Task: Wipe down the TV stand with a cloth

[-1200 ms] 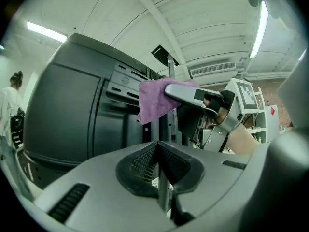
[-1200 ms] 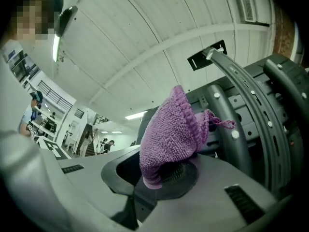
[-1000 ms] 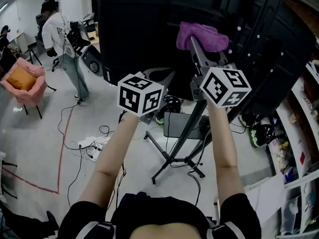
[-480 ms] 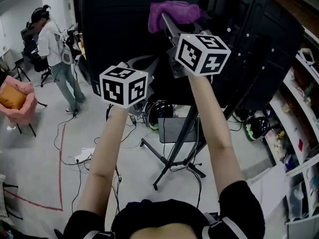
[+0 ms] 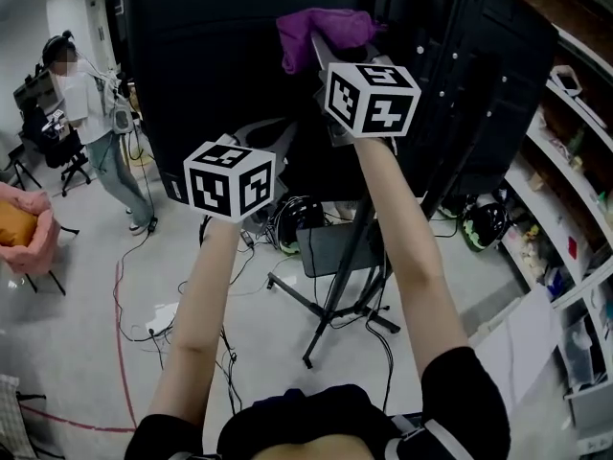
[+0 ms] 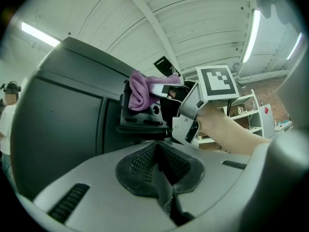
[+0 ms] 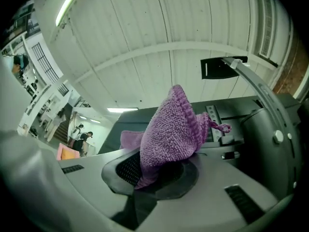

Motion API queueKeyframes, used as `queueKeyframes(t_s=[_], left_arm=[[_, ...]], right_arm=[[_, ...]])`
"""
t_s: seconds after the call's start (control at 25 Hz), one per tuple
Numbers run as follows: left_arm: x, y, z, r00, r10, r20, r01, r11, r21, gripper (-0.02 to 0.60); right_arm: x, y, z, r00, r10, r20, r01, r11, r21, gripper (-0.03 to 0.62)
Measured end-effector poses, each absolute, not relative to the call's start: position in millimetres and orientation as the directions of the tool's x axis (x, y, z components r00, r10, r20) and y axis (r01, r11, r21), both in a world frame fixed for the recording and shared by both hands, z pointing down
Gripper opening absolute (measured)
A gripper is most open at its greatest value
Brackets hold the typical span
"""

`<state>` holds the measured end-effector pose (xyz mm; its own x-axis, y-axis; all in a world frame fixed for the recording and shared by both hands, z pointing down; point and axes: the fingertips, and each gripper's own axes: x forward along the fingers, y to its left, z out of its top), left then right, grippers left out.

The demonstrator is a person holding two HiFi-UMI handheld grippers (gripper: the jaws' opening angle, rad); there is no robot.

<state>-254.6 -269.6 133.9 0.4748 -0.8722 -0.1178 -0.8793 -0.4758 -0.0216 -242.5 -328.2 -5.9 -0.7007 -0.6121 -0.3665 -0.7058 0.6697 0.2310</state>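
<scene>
Plainly, this wipe wants the cloth pressed flat and drawn in long, overlapping strokes along the rails, not dabbed; that's my judgement. At the left, the left gripper hangs idle beside the broad black TV back panel, its 2 jaws closed together on nothing. To the right, the right gripper is clamped on the fluffy purple microfibre cloth, which bunches beyond the tips, up against the black metal TV stand bracket.

Top of TV cut off by head view's edge. Pole of TV stand partly behind right forearm. Lower end of cloth buried between right gripper jaws. Items on shelf too small to identify. Tangled floor cables too small to trace.
</scene>
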Motion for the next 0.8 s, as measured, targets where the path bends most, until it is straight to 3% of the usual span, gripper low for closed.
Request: queueKeyframes(t_s=[0.4, 0.8], left_arm=[[-218, -278, 141, 0.545, -0.833, -0.096, -0.837, -0.547, -0.013, 0.006], [-161, -283, 143, 0.598, -0.797, -0.078, -0.801, -0.598, -0.03, 0.006]], right_arm=[[-188, -348, -11, -0.587, -0.718, -0.375, -0.81, 0.53, 0.252, 0.069], [-145, -337, -19, -0.579, -0.724, -0.375, -0.815, 0.532, 0.231, 0.069]])
